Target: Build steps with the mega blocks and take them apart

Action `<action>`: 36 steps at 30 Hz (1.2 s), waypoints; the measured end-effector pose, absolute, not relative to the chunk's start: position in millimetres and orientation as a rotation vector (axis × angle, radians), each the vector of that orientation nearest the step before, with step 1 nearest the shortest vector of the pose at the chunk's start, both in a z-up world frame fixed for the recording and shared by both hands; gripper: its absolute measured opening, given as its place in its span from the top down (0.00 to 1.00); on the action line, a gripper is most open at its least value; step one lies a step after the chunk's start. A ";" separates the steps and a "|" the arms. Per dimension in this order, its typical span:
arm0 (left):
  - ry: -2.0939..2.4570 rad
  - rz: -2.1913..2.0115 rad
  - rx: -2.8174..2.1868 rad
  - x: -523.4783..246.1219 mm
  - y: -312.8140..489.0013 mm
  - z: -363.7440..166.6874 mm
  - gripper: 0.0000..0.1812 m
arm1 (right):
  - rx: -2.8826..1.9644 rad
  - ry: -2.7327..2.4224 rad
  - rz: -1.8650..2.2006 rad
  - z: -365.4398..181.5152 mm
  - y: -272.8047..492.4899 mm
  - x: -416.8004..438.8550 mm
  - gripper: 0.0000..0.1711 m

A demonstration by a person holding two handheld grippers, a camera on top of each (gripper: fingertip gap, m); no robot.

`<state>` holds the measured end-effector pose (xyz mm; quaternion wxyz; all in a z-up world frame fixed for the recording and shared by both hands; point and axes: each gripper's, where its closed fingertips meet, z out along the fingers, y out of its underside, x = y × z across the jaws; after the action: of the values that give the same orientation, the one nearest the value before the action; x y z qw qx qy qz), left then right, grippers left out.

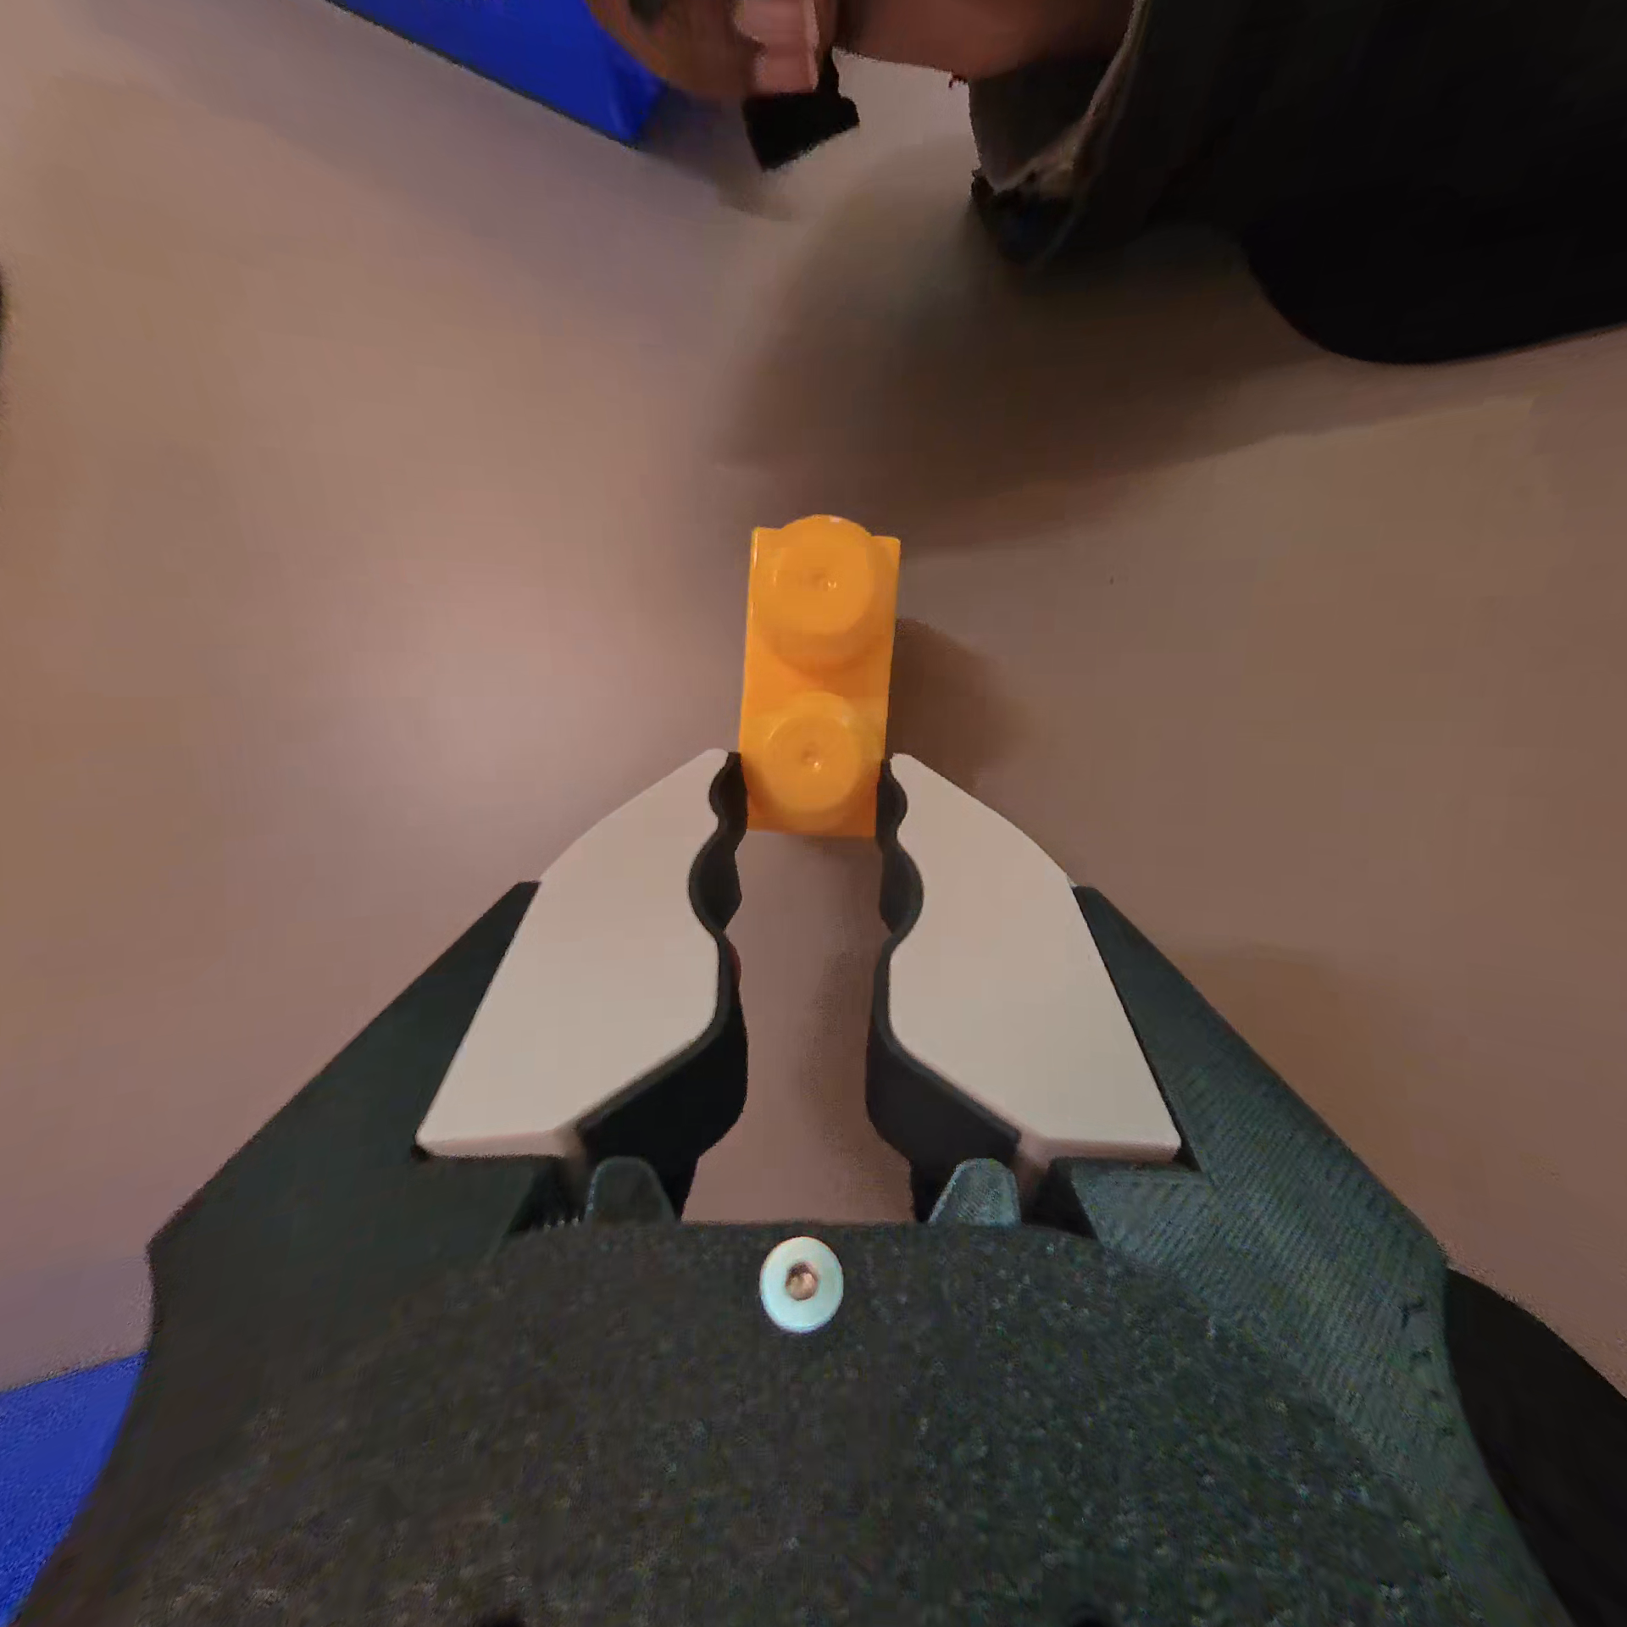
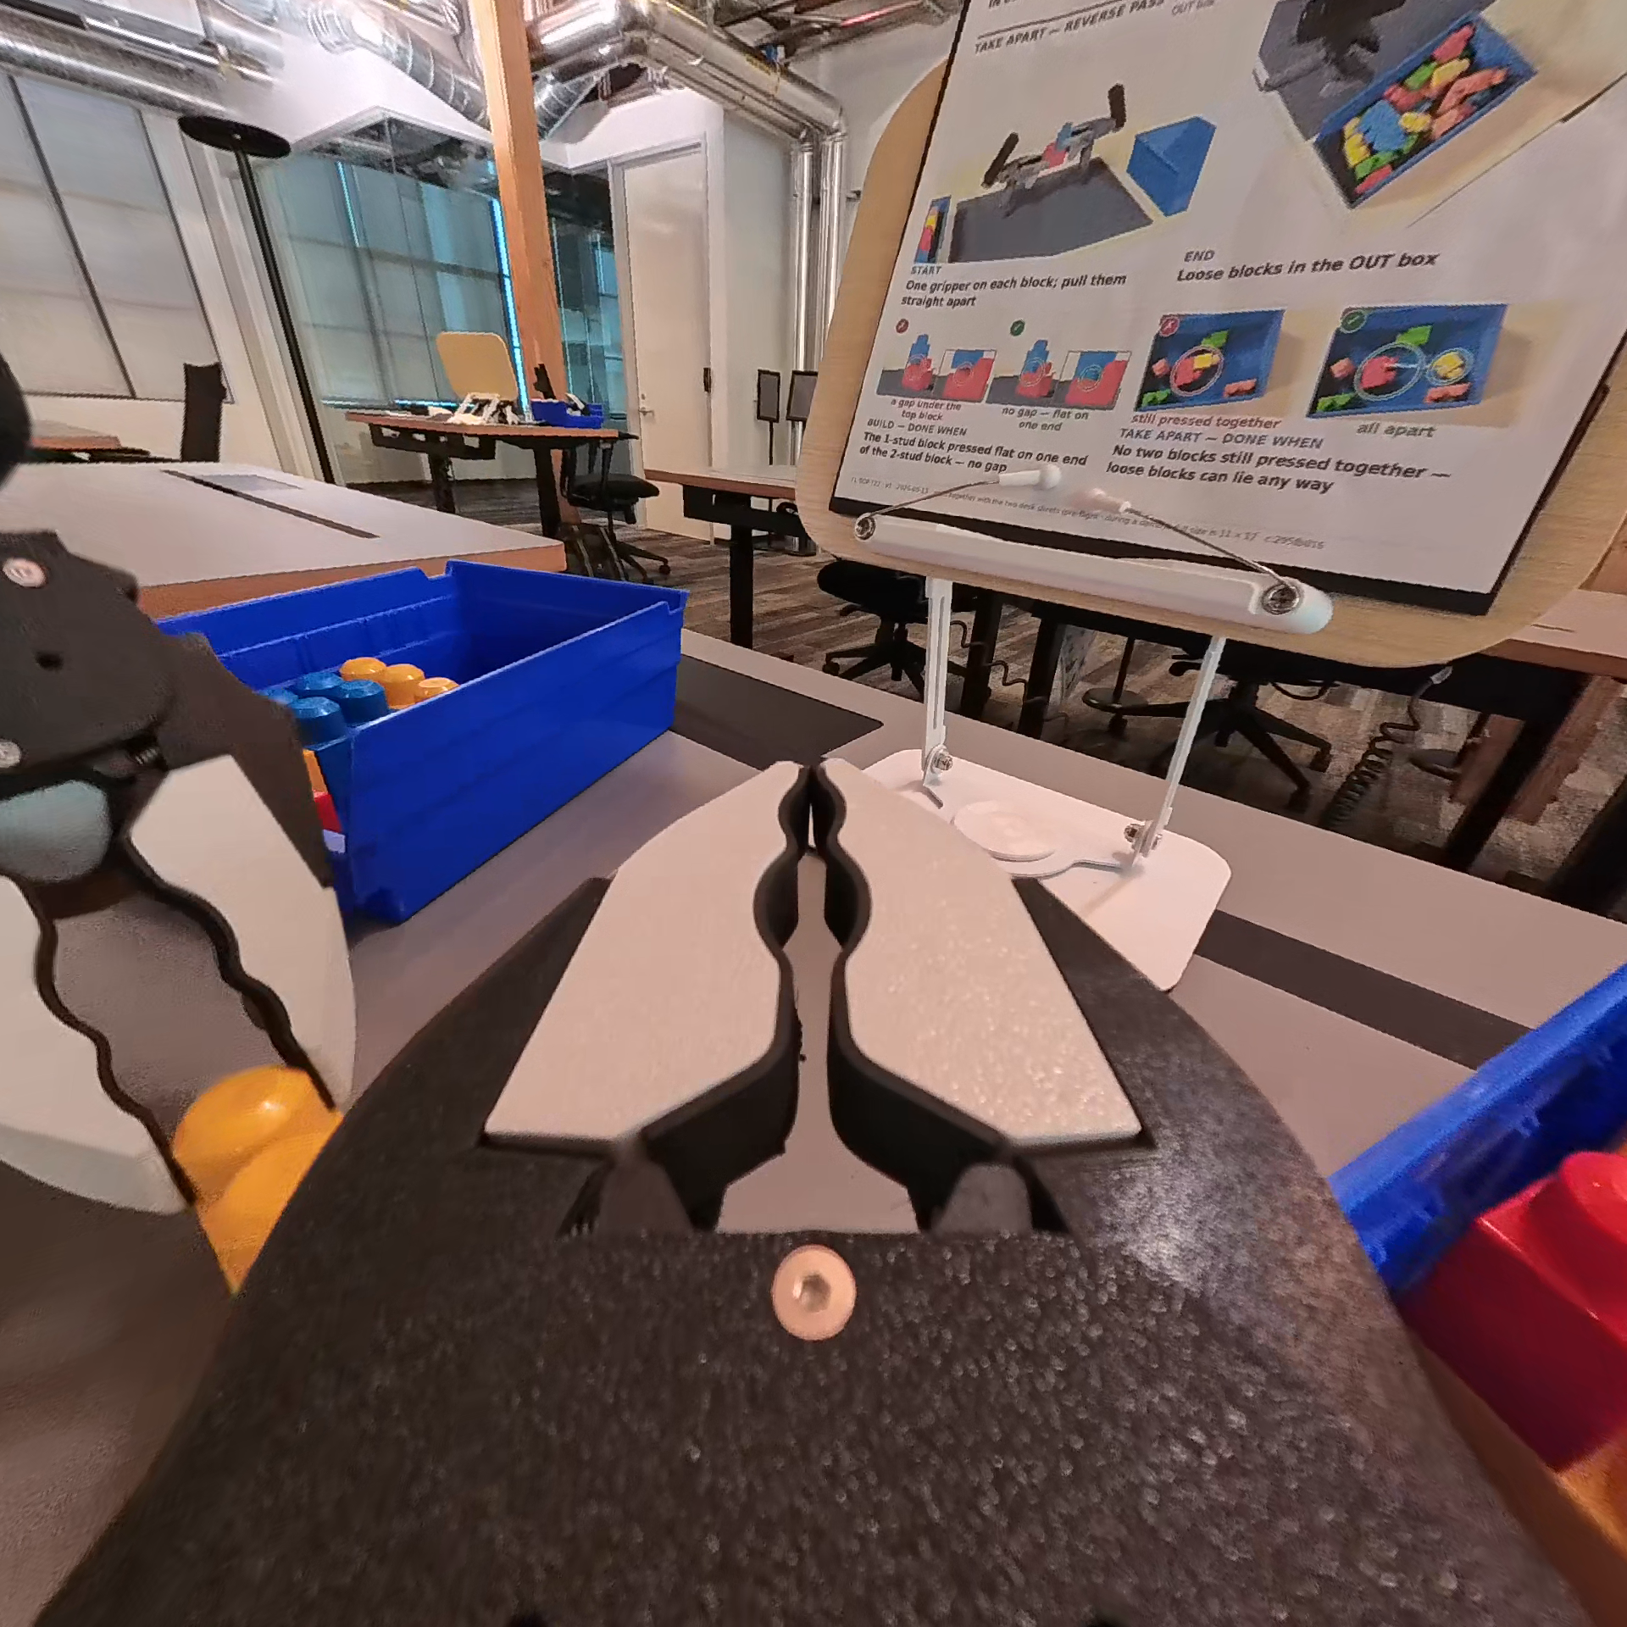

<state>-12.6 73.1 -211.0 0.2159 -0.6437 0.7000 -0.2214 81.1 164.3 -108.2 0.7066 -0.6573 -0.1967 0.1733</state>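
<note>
Nearest, the left gripper (image 1: 808,797) pinched the near end of the two-stud orange plastic block (image 1: 817,695) against the grey bench (image 1: 352,616), likely steadying it; the right gripper (image 2: 812,779) hung closed and empty.

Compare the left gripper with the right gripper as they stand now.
The left gripper has its jaws parted around the near end of an orange two-stud block on the table; the right gripper is shut, fingertips together, holding nothing. The left points down at the table; the right points level toward the instruction sheet stand. Both have pale fingers with wavy black pads.
</note>
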 end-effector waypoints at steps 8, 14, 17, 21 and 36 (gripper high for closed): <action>1.930 -0.599 -1.771 -8.6 78.1 -222.7 0.84 | -1.471 -0.450 0.396 -111.1 164.3 78.4 1.00; 1.801 -0.648 -1.735 -20.9 86.2 -184.3 0.82 | -1.476 -0.453 0.397 -112.3 164.5 78.2 1.00; 1.707 -0.623 -1.723 -38.7 102.5 -156.3 0.83 | -1.479 -0.457 0.395 -113.1 164.5 77.4 1.00; 1.600 -0.571 -1.738 -71.6 124.6 -127.1 0.83 | -1.481 -0.461 0.390 -114.2 164.3 77.2 1.00; 1.685 -0.176 -2.277 -214.0 172.3 -192.6 0.78 | -1.496 -0.473 0.392 -118.7 165.2 76.1 1.00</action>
<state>-214.0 172.3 -192.6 0.1510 -0.7931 0.5869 -0.0614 76.1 165.2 -118.7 0.6905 -0.6692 -0.2114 0.1754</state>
